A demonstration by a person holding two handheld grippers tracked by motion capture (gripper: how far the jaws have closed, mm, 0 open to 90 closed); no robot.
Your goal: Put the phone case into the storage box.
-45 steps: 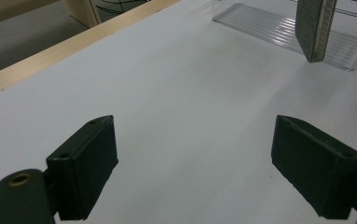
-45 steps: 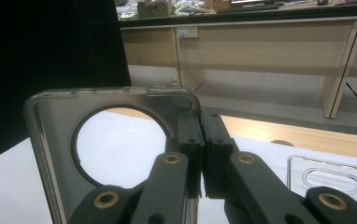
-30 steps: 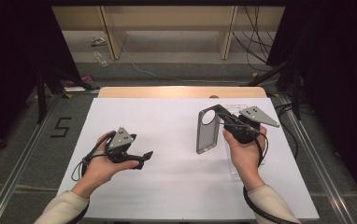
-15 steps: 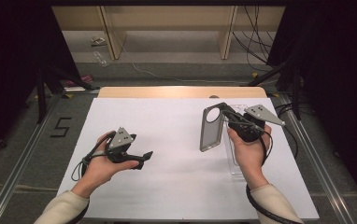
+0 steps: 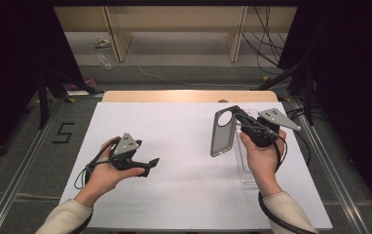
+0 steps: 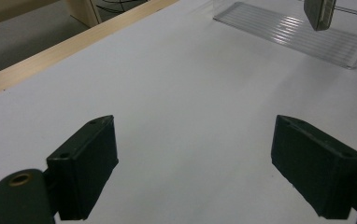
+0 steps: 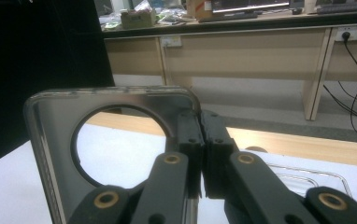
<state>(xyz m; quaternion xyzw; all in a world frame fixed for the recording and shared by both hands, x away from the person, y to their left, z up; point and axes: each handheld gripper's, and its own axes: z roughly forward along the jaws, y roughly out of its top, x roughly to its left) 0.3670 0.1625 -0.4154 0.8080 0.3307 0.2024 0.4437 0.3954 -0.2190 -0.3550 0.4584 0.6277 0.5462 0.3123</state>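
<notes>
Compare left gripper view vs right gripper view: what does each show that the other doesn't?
Left gripper view: the left gripper, jaws wide apart over bare white table.

Right gripper view: the right gripper shut on the edge of a grey phone case with a round cutout, plus the wooden bench behind.

Both: the clear plastic tray on the table and the phone case.

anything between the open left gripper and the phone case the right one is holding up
Nothing visible. Bare white table lies between the left gripper and the grey phone case, which the right gripper holds raised beside the clear tray.
</notes>
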